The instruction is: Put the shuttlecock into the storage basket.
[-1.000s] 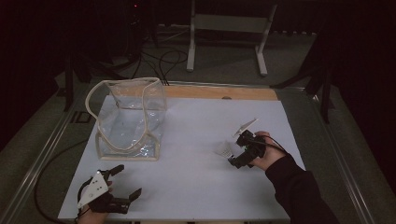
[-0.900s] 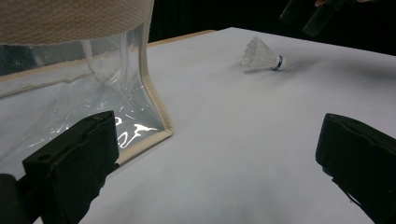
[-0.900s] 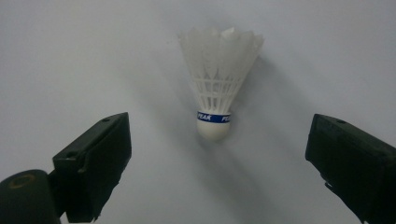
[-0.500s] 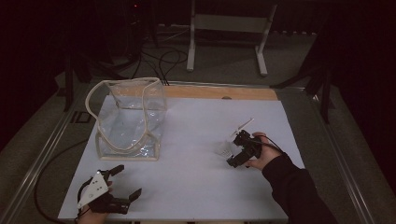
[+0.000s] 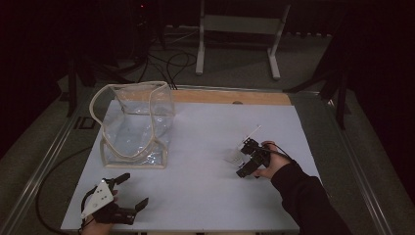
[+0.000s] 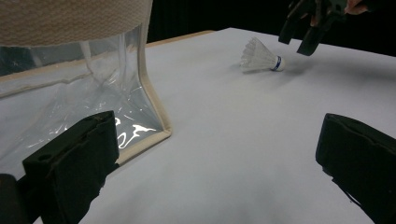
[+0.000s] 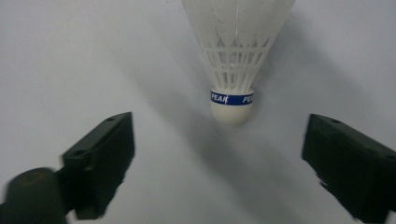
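Note:
A white shuttlecock point(image 7: 233, 60) with a blue band lies on its side on the white table point(image 5: 205, 147), cork toward my right gripper point(image 7: 219, 158). That gripper is open. Its jaws have just been closing a little, the cork sits level with their tips, and neither pad touches it. From the high view the shuttlecock point(image 5: 235, 155) lies just left of the right gripper point(image 5: 243, 157). My left gripper point(image 5: 133, 191) rests open and empty at the near left edge. It faces a clear plastic bag point(image 6: 70, 93) with beige trim, and the shuttlecock point(image 6: 261, 57) lies farther off.
The clear bag point(image 5: 134, 127) stands open at the table's back left. A wooden strip point(image 5: 230, 96) runs along the far edge. A white stand point(image 5: 240, 29) and cables sit on the floor beyond. A cable trails off the left side.
My right gripper has edged slightly toward the shuttlecock. The left gripper, the bag and the shuttlecock have not moved.

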A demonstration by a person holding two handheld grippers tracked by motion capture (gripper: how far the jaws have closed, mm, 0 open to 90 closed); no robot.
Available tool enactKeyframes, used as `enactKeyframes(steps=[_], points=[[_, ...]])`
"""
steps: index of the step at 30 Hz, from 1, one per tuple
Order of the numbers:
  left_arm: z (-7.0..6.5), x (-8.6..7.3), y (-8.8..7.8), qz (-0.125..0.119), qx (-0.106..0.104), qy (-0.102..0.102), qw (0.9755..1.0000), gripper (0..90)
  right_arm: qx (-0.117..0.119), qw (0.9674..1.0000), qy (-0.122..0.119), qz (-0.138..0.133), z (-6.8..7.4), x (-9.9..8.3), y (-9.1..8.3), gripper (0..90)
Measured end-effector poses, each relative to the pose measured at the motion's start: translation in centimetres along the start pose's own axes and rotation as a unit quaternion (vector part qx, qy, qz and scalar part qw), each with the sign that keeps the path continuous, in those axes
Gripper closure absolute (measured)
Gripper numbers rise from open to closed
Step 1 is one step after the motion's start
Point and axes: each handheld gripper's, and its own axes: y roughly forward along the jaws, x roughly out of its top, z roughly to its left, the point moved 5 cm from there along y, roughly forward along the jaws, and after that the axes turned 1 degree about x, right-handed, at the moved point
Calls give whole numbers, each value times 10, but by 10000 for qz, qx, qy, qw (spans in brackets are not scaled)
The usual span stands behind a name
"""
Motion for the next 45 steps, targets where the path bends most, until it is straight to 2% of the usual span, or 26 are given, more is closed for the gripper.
enactKeyframes(steps=[5, 13, 15, 19, 24, 26, 31, 33, 35, 45], points=[[0, 0, 0, 4, 10, 6, 10000, 6, -4, 9999, 9, 164, 2, -1, 4, 146], [0, 0, 0, -26, -1, -44, 10000, 6, -6, 9997, 75, 248, -1, 0, 11, 173], [0, 0, 0, -15, 4, -35, 10000, 6, -19, 9996, 109, 266, -1, 0, 12, 204], [0, 0, 0, 4, -10, -11, 10000, 6, -158, 9993, 84, 318, -3, 1, 16, 219], [0, 0, 0, -10, -11, -30, 10000, 6, -154, 9988, 104, 446, -2, 1, 20, 249], [0, 0, 0, -5, -13, -23, 10000, 6, -221, 9988, 107, 434, -3, 2, 21, 277], [0, 0, 0, -5, -17, -21, 10000, 6, -203, 9987, 146, 439, -4, 5, 22, 333], [0, 0, 0, -9, -17, -32, 10000, 6, -232, 9984, 128, 490, -5, 5, 24, 406], [0, 0, 0, -4, -18, -33, 10000, 6, -293, 9983, 112, 499, -5, 6, 25, 435], [0, 0, 0, 3, -16, -22, 10000, 6, -250, 9980, 94, 579, -5, 9, 28, 518]])
